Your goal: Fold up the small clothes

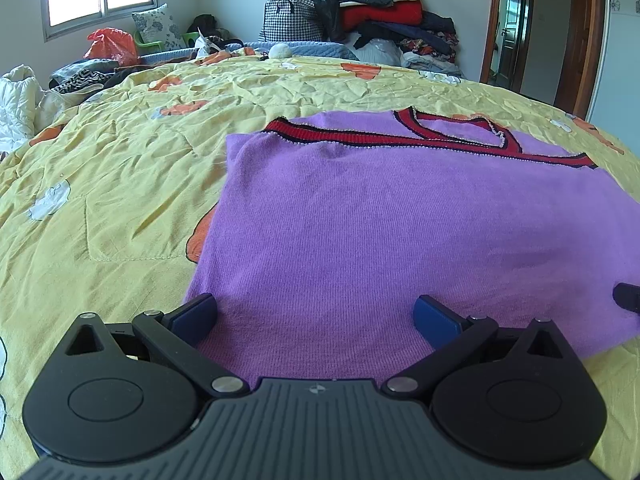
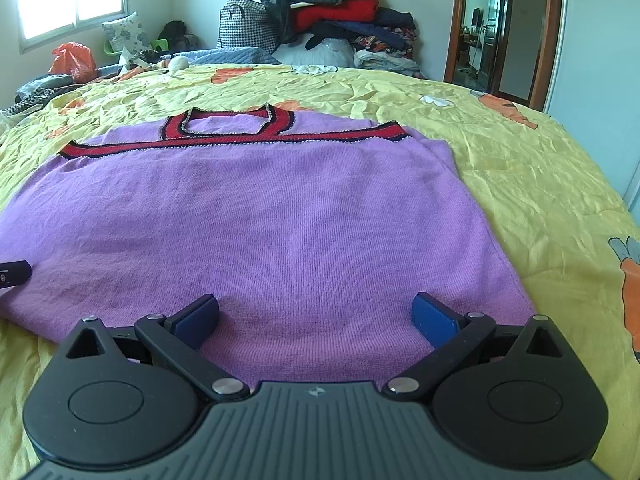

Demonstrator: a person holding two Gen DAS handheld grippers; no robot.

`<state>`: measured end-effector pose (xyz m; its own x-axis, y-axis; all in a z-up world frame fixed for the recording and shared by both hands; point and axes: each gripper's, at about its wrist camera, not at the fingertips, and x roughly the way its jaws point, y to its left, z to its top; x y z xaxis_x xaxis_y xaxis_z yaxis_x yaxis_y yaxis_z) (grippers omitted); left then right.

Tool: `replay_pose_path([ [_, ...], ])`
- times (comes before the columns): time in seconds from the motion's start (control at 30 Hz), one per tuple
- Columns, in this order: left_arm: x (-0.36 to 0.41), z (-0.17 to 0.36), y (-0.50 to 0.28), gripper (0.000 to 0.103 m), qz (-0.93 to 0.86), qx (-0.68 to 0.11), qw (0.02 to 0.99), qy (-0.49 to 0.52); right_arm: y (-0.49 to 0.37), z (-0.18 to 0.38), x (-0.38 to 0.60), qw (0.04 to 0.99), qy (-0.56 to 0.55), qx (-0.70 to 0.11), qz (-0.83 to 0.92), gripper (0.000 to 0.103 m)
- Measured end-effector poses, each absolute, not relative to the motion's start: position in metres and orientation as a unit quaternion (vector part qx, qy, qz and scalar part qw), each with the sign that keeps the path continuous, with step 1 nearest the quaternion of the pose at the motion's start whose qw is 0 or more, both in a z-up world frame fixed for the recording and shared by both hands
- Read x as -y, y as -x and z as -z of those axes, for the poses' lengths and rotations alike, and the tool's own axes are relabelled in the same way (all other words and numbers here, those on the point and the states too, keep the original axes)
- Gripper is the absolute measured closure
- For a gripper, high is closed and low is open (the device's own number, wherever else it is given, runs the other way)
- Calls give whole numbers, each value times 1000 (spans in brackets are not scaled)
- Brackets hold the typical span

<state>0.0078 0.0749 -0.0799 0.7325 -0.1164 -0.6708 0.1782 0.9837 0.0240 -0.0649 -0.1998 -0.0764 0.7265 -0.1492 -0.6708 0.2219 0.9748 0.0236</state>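
A purple knitted vest [image 1: 380,220] with red and black trim lies flat on the yellow bedspread [image 1: 120,184], neckline at the far end. It also shows in the right wrist view [image 2: 260,220]. My left gripper [image 1: 316,312] is open and empty, its blue pads over the vest's near left hem. My right gripper [image 2: 316,314] is open and empty over the near right hem. The tip of the right gripper [image 1: 628,296] shows at the right edge of the left wrist view. The tip of the left gripper [image 2: 14,274] shows at the left edge of the right wrist view.
A pile of clothes [image 1: 376,8] and a checked bag [image 1: 290,18] stand at the head of the bed. An orange plastic bag [image 1: 112,46] and a pillow [image 1: 158,26] lie far left. A doorway [image 2: 488,24] opens at the far right.
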Motion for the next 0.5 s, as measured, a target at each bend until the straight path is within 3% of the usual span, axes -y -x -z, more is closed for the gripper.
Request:
replay_pose_path([
  [0.5, -75, 80, -8, 0, 80, -358, 929, -42, 66, 78, 190, 927, -44, -351, 125, 0],
])
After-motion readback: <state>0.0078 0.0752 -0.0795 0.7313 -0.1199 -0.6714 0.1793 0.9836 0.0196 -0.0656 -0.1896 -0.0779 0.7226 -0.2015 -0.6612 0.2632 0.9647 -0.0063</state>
